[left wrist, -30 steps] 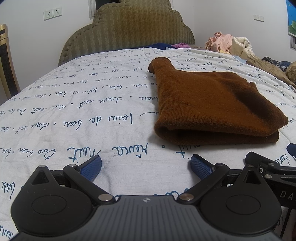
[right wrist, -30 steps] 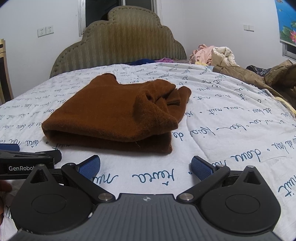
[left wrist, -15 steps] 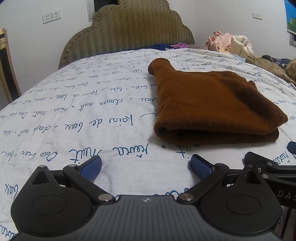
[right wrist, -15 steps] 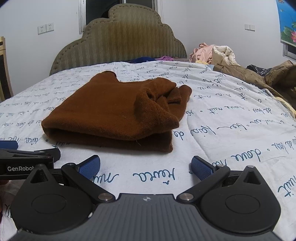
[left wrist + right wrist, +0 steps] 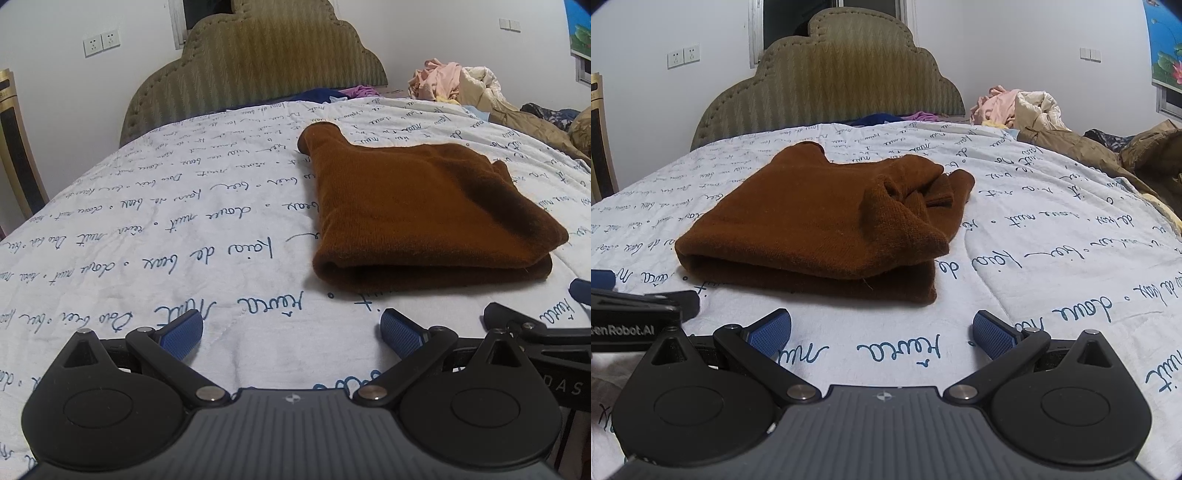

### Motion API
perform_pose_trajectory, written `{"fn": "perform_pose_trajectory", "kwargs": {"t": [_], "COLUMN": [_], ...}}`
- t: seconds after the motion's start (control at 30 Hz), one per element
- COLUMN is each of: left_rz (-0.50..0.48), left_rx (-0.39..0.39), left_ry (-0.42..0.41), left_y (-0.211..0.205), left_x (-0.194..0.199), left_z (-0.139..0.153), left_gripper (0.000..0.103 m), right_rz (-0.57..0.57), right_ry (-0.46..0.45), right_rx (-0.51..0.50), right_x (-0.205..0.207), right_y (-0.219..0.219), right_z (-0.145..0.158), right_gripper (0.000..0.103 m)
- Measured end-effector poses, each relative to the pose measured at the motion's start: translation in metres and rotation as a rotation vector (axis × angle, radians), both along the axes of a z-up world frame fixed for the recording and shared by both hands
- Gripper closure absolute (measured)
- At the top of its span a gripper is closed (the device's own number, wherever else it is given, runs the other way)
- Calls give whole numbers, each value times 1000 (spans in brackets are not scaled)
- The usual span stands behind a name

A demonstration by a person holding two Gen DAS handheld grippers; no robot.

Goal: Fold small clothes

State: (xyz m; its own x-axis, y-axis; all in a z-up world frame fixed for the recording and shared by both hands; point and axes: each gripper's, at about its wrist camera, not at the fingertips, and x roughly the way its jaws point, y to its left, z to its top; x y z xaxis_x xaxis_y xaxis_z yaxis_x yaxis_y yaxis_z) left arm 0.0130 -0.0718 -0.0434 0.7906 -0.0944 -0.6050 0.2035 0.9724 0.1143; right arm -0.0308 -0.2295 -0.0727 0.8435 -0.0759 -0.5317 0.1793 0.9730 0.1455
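A folded brown knit garment [image 5: 413, 210] lies on the white bedsheet with blue script [image 5: 147, 236]; in the right wrist view it [image 5: 812, 221] sits ahead and left, with a bunched sleeve on its right side. My left gripper [image 5: 291, 332] is open and empty, just short of the garment's near fold and to its left. My right gripper [image 5: 881, 330] is open and empty, just short of the garment's near right corner. Each gripper shows at the edge of the other's view.
An olive padded headboard [image 5: 255, 62] stands at the far end. A heap of clothes and a tan quilt [image 5: 1052, 118] lies at the far right of the bed. A wooden chair [image 5: 14, 147] stands at the left.
Both grippers have drawn back slightly and stayed open. The garment has not moved.
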Motion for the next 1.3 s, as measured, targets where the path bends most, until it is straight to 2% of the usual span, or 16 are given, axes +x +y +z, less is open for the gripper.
{"fn": "perform_pose_trajectory", "kwargs": {"t": [0.3, 0.5, 0.77, 0.97, 1.3], "left_rz": [42, 62, 71, 75, 70], "left_rx": [-24, 0, -8, -6, -12], "left_ry": [24, 38, 47, 50, 58], "left_y": [11, 15, 18, 17, 18], "left_x": [9, 12, 8, 8, 9], "left_z": [10, 9, 9, 10, 11], "left_gripper": [0, 0, 0, 0, 0], "right_rz": [23, 52, 76, 78, 99], "right_ry": [18, 26, -4, 0, -2], "right_rx": [11, 19, -48, -1, -8], "right_x": [0, -5, -12, -12, -13], "right_y": [1, 3, 10, 3, 7], "right_z": [6, 16, 30, 32, 31], "right_gripper": [0, 0, 0, 0, 0]}}
